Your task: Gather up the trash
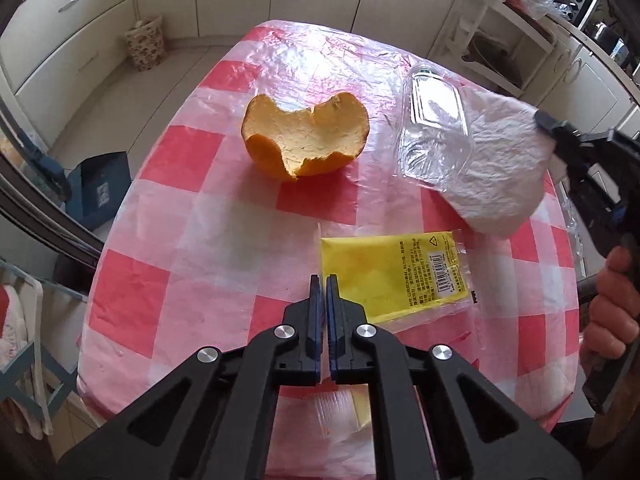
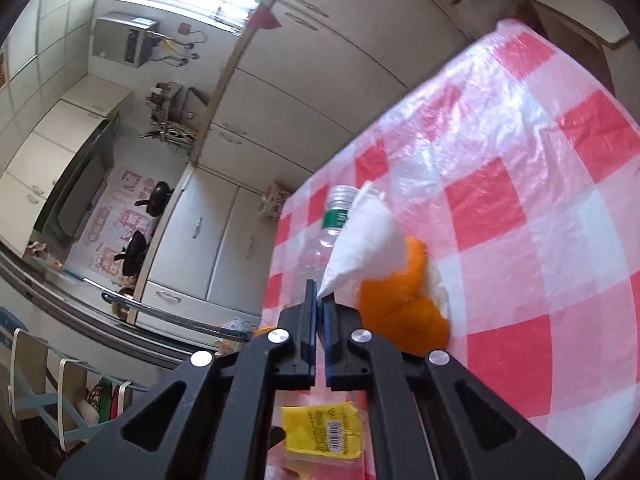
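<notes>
Your left gripper (image 1: 323,280) has its blue-padded jaws drawn together, nothing visibly between them, tips just over the near left corner of the yellow wrapper (image 1: 394,278). That wrapper is a flat, glossy plastic sachet with a barcode and small print, its clear sealed margin crinkled; it lies near the front edge of the table (image 1: 168,280). The table wears a red-and-white checked cloth under a thin, wrinkled, shiny plastic film. Your right gripper (image 2: 320,296) is pinched closed on the corner of a white plastic bag (image 2: 364,248), which fans out from the tips as a crumpled, translucent cone; in the left wrist view the same bag (image 1: 504,168) hangs toward the table's right edge, and your hand (image 1: 612,304) grips the tool's handle. Whether anything is in the bag cannot be told. A clear, ribbed plastic bottle (image 1: 434,132) with a clear cap and a green label band lies on its side, partly behind the bag, toward the far right edge. An orange peel (image 1: 306,136), a hollow cup-shaped half with a torn rim and pale pithy inside, sits open side up near the table's middle, apart from the wrapper.
</notes>
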`<state>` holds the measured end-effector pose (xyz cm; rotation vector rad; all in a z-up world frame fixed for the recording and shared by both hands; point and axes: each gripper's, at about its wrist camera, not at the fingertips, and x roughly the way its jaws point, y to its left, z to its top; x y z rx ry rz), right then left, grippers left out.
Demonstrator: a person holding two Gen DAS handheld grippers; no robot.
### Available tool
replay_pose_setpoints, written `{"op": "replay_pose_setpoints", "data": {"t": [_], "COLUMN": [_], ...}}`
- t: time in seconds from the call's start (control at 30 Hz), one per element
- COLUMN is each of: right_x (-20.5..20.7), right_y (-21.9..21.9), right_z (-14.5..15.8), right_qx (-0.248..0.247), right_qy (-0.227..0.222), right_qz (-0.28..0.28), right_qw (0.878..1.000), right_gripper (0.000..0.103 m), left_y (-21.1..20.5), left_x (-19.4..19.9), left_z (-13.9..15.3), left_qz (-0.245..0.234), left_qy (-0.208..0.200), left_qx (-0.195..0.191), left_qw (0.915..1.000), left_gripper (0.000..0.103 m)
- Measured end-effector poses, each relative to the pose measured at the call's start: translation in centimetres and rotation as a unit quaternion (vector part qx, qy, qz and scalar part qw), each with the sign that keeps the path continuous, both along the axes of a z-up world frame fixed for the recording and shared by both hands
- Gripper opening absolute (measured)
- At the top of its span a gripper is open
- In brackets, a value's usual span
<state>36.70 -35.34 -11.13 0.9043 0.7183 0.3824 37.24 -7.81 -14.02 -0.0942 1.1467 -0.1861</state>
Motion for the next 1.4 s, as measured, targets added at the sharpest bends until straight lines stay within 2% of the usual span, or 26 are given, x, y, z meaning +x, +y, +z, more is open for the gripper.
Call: {"op": "replay_pose_setpoints", "data": {"t": [0.2, 0.33, 0.4, 0.5, 0.6, 0.7, 0.73, 0.77, 0.8, 0.83, 0.87, 1.0, 1.03, 1.1, 1.23, 1.3, 1.4], "right_x": [-2.7, -4.5, -5.2, -5.8, -6.3, -6.1, -6.0, -6.0, -6.0, -6.0, -6.0, -5.7, -5.6, -5.4, -5.1, -4.4, -2.7], "right_y": [-1.5, -3.2, -3.6, -2.8, -1.8, -0.8, -0.5, -0.4, -0.2, 0.0, 0.1, -0.4, -0.6, -0.7, -0.7, -0.1, 1.7], "right_z": [4.7, 5.9, 6.3, 6.0, 3.8, 0.7, 0.0, -0.4, -0.5, -0.3, -0.1, 0.6, 0.8, 1.5, 3.3, 3.4, 2.1], "right_qx": [-0.003, -0.021, -0.051, -0.114, -0.161, -0.25, -0.284, -0.311, -0.332, -0.345, -0.355, -0.395, -0.408, -0.424, -0.405, -0.383, -0.341], "right_qy": [-0.077, -0.085, -0.081, -0.058, -0.008, 0.074, 0.094, 0.104, 0.105, 0.101, 0.098, 0.096, 0.094, 0.079, 0.038, 0.024, 0.029], "right_qz": [0.002, 0.009, 0.022, 0.061, 0.11, 0.119, 0.113, 0.106, 0.101, 0.096, 0.088, 0.038, 0.017, -0.018, -0.059, -0.049, -0.004], "right_qw": [0.997, 0.996, 0.995, 0.99, 0.981, 0.958, 0.947, 0.939, 0.932, 0.928, 0.925, 0.913, 0.908, 0.902, 0.912, 0.922, 0.939], "right_gripper": [0.003, 0.003, 0.003, 0.004, 0.004, 0.005, 0.012, 0.03, 0.039, 0.05, 0.056, 0.065, 0.065, 0.066, 0.074, 0.076, 0.076], "left_y": [0.0, 0.3, 0.4, 0.6, 0.6, 0.4, 0.3, 0.1, -0.1, -0.2, -0.3, -0.9, -1.0, -1.3, -0.9, -0.3, 0.4], "left_x": [-0.5, -0.5, -0.5, -0.4, -0.4, -0.4, -0.4, -0.4, -0.4, -0.4, -0.4, -0.5, -0.6, -0.7, -0.9, -0.9, -0.9], "left_z": [-0.2, -0.7, -0.9, -1.1, -1.1, -1.1, -1.2, -1.2, -1.1, -1.1, -1.1, -1.1, -1.1, -0.9, 0.1, 0.3, 0.4], "left_qz": [-0.003, 0.001, 0.0, -0.001, 0.002, 0.0, -0.002, -0.003, -0.004, -0.006, -0.007, -0.013, -0.016, -0.024, -0.024, -0.02, -0.014], "left_qy": [-0.001, 0.008, 0.014, 0.022, 0.019, 0.015, 0.014, 0.012, 0.011, 0.009, 0.008, 0.002, 0.001, -0.003, -0.022, -0.025, -0.02], "left_qx": [0.006, 0.003, -0.001, -0.013, -0.016, -0.017, -0.016, -0.011, -0.008, -0.006, -0.005, 0.002, 0.004, 0.01, 0.021, 0.019, 0.014], "left_qw": [1.0, 1.0, 0.9999, 0.9997, 0.9997, 0.9997, 0.9998, 0.9999, 0.9999, 0.9999, 0.9999, 0.9999, 0.9999, 0.9997, 0.9992, 0.9993, 0.9996], "left_gripper": [0.003, 0.003, 0.004, 0.015, 0.03, 0.035, 0.036, 0.036, 0.036, 0.036, 0.036, 0.034, 0.023, 0.01, 0.006, 0.006, 0.006]}}
